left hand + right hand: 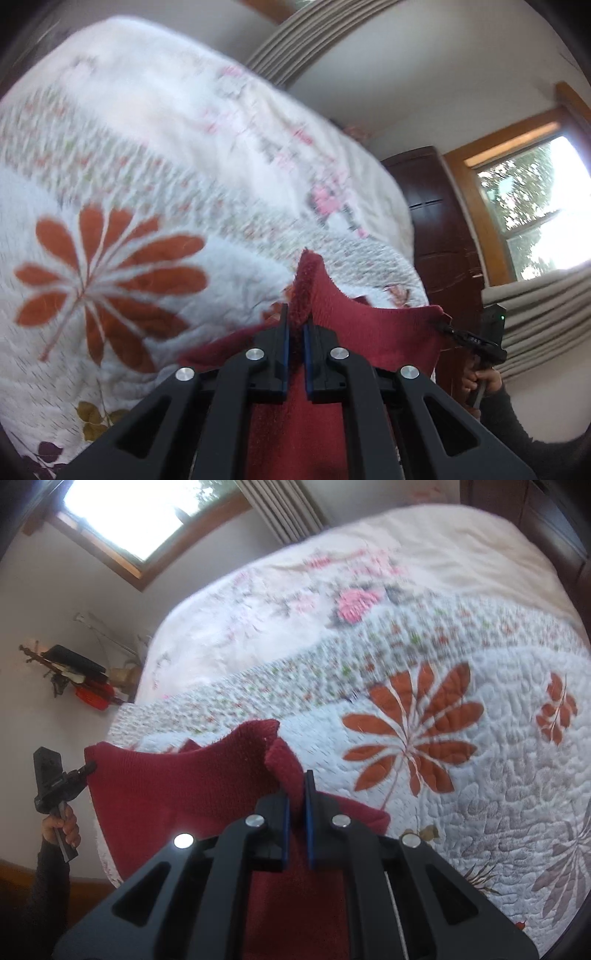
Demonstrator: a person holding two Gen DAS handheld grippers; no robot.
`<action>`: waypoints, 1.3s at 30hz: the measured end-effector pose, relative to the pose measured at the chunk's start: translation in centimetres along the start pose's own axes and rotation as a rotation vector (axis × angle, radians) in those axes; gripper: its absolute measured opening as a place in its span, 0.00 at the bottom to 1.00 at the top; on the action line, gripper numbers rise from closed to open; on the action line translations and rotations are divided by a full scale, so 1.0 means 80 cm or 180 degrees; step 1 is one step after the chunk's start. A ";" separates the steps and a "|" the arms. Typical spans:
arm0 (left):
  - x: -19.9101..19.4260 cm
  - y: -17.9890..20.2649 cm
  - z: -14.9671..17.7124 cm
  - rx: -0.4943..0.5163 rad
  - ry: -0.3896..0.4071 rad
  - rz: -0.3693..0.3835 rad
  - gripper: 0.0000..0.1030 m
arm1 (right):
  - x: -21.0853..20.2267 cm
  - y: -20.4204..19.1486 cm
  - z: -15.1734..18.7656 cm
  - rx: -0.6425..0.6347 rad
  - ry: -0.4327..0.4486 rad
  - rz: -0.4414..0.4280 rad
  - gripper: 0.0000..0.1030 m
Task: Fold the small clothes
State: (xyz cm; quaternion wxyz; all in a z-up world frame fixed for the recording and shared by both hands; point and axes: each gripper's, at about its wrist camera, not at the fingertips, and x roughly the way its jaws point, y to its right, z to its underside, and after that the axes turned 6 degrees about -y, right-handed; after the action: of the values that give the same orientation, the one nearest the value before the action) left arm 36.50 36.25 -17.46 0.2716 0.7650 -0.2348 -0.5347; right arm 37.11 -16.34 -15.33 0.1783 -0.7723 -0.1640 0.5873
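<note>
My left gripper (295, 317) has its fingers nearly closed, pinching a bunched edge of the dark red knitted garment (369, 332). My right gripper (295, 794) is the same, fingers clamped on the other corner of the cloth. The garment hangs stretched between the two, lifted above the bed's floral quilt (480, 775). In the right wrist view I can see the person's hand (61, 829) gripping the left handle.

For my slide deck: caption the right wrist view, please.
Right gripper and left gripper hold a dark red knit garment above a floral quilt.
</note>
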 end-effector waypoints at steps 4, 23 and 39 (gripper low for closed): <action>-0.004 0.009 -0.029 0.0097 0.0014 -0.0035 0.05 | -0.001 -0.002 -0.028 -0.0034 0.0009 0.0050 0.05; 0.099 -0.062 -0.058 -0.0193 -0.0406 -0.0755 0.17 | 0.107 0.059 -0.045 0.0334 -0.0375 0.0325 0.30; 0.145 0.010 0.071 0.0190 -0.0575 -0.0522 0.25 | 0.095 0.006 0.051 -0.0117 0.0123 0.0242 0.13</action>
State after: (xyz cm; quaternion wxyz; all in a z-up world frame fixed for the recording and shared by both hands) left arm 34.72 27.21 -26.54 0.1819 0.7380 -0.2108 -0.6147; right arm 35.13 -12.94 -23.04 0.1448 -0.7923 -0.1418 0.5754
